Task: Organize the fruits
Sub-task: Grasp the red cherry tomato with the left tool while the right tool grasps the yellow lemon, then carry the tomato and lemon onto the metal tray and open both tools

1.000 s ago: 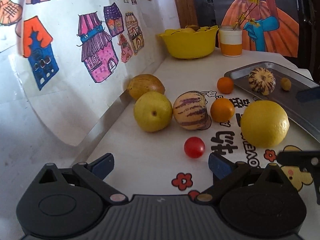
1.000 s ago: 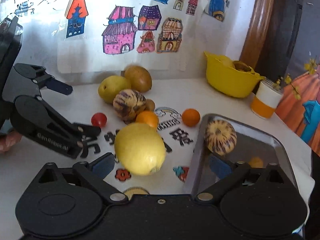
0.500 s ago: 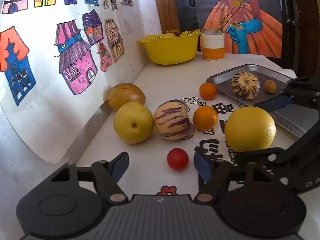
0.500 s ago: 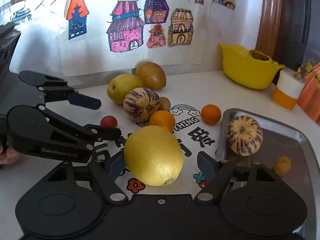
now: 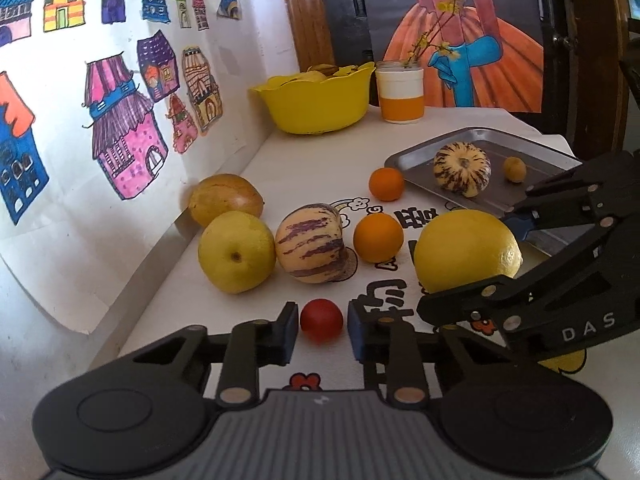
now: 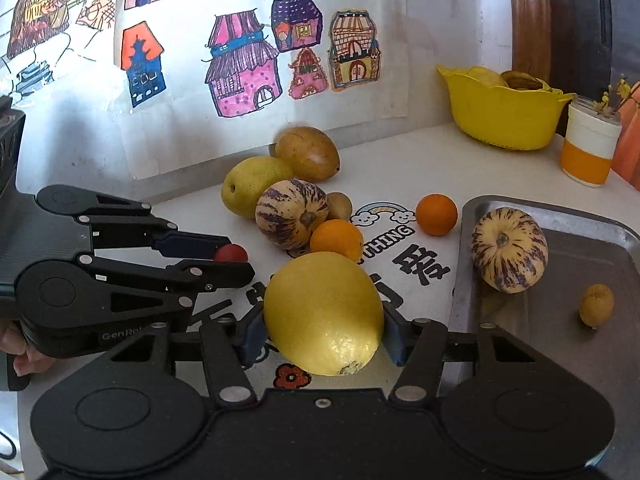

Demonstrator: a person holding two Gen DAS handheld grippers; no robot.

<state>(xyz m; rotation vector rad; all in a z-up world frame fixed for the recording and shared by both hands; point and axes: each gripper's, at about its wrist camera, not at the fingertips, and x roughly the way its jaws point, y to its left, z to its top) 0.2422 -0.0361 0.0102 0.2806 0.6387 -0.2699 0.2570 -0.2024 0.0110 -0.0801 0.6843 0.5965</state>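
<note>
White tabletop [image 5: 312, 164] printed with cartoon flowers and black characters is seen in the left wrist view, backed by a wall hung with coloured house drawings [image 5: 120, 120]; the left gripper [image 5: 322, 330] is clamped on a small red cherry tomato [image 5: 321, 319], which sits on the table between the two blue pads, each pad touching a side of it; just beyond lie a yellow-green pear [image 5: 236, 252], a brown-yellow oval mango [image 5: 226, 198] behind it against the wall, a cream melon with purple stripes [image 5: 310, 248] and a small orange [image 5: 378, 237]; to the right a large yellow lemon [image 5: 466, 250] is partly hidden by the black linkage of the right gripper [image 5: 472, 260]; a second small orange [image 5: 386, 184] lies just beside a metal tray [image 5: 532, 148], which carries a second striped melon [image 5: 462, 175] and a small yellow-brown round fruit [image 5: 514, 169]; a yellow plastic bowl [image 5: 316, 100] and a white and orange cup [image 5: 401, 96] stand at the far end.

Seen from the right wrist view, the same table carries the large yellow lemon [image 6: 323, 312] between the blue pads of the right gripper [image 6: 323, 334]; the jaws are closing and both pads appear to press its sides; the left gripper [image 6: 234, 258] reaches in from the left with the red tomato [image 6: 231, 253] at its tips, close to the lemon; a person's fingers [image 6: 28, 360] show at the left edge; the metal tray [image 6: 576, 344] lies just right of the lemon.
</note>
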